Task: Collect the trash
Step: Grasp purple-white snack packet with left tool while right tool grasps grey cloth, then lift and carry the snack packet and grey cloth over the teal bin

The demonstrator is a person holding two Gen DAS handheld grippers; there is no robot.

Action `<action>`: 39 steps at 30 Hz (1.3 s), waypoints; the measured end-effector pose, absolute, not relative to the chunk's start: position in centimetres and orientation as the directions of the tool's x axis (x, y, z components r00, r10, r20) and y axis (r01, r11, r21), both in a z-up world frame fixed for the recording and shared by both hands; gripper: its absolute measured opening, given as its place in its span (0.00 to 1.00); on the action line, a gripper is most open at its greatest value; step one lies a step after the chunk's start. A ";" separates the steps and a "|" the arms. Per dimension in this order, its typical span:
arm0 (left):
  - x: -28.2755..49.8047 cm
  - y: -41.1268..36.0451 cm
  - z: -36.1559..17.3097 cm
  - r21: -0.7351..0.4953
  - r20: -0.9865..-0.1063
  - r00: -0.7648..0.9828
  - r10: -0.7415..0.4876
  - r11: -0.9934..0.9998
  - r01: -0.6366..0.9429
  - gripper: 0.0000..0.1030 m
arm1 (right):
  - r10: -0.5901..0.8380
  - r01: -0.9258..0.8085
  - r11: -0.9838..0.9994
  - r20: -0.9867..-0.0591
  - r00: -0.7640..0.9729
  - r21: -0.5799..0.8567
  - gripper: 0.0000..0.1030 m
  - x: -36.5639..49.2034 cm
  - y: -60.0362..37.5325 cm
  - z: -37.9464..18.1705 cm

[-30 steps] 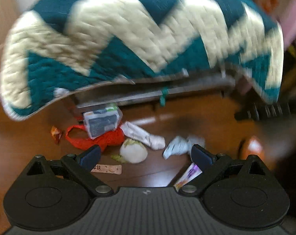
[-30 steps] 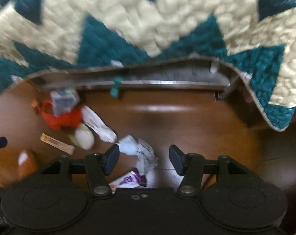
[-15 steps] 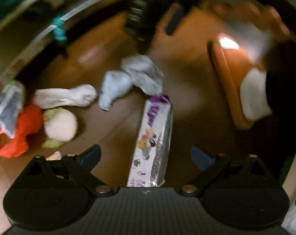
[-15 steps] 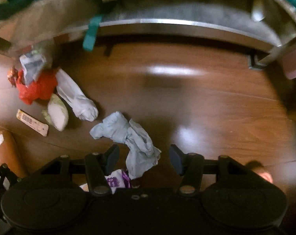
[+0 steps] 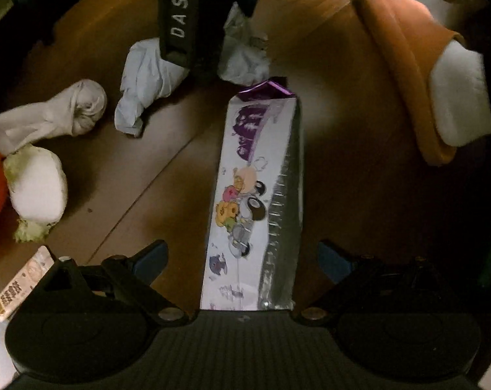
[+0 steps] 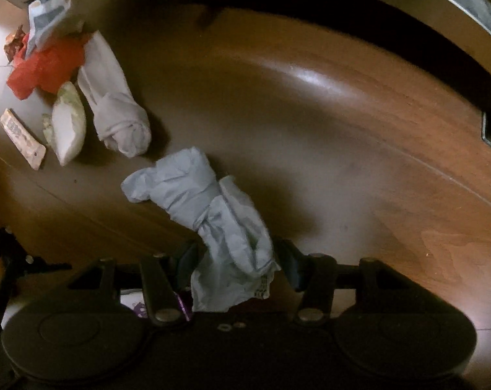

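Note:
A long white and purple cartoon-printed wrapper [image 5: 255, 201] lies on the wooden floor between the wide-open jaws of my left gripper [image 5: 242, 256], untouched by the pads. A crumpled pale blue-grey paper wad [image 6: 209, 208] lies on the floor, its near end between the jaws of my right gripper [image 6: 235, 263], which stand open on either side of it. The right gripper's body [image 5: 187, 13] shows from above in the left wrist view, over the same wad [image 5: 148, 81].
To the left lie a knotted white bag [image 6: 115, 110], a white-green packet [image 6: 68, 123], a red plastic bag [image 6: 47, 68], a printed pouch [image 6: 50, 19] and a small flat wrapper [image 6: 23, 138]. An orange slipper with a white sock [image 5: 424, 74] is at right. A metal bed frame [image 6: 456, 9] runs behind.
Both grippers have dropped low to the floor, under the quilt's edge. The left now straddles the long wrapper; the right has closed in on the blue-grey wad.

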State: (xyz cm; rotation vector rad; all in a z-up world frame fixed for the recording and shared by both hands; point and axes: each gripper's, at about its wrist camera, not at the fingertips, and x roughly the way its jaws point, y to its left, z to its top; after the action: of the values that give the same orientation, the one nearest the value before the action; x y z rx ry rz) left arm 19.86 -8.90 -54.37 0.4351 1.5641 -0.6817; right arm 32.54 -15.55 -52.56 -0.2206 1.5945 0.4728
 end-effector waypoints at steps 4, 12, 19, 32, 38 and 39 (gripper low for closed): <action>19.8 -9.2 -55.7 -0.178 -0.984 -0.141 -0.113 0.743 0.645 0.72 | 0.132 -0.393 0.907 -0.988 -0.082 0.154 0.37 32.7 -15.5 -52.9; 20.6 -8.1 -56.8 -0.191 -0.979 -0.173 -0.110 0.798 0.572 0.42 | 0.117 -0.378 0.916 -0.990 -0.075 0.137 0.11 33.1 -15.1 -51.7; 22.1 -6.4 -54.8 -0.152 -0.984 -0.159 -0.082 0.854 0.497 0.42 | 0.107 -0.312 0.944 -0.994 -0.022 0.108 0.10 32.8 -15.6 -46.3; 23.6 -3.9 -41.1 -0.045 -0.998 0.019 -0.055 0.940 0.337 0.42 | 0.166 -0.189 0.973 -0.971 0.172 0.133 0.10 30.5 -17.7 -30.5; 22.5 -2.1 -33.1 -0.014 -0.988 0.144 -0.051 0.969 0.247 0.42 | 0.231 -0.167 0.968 -0.927 0.295 0.188 0.10 27.2 -18.6 -22.2; 22.3 -1.9 -32.0 -0.015 -0.985 0.166 -0.055 0.973 0.232 0.42 | 0.237 -0.171 0.967 -0.919 0.316 0.191 0.10 26.6 -18.8 -20.8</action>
State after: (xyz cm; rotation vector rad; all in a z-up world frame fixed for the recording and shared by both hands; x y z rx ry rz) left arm 22.26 -1.93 -31.96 0.1508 1.3910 -0.2048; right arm 26.59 -18.84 -20.80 0.0617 1.2200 0.2690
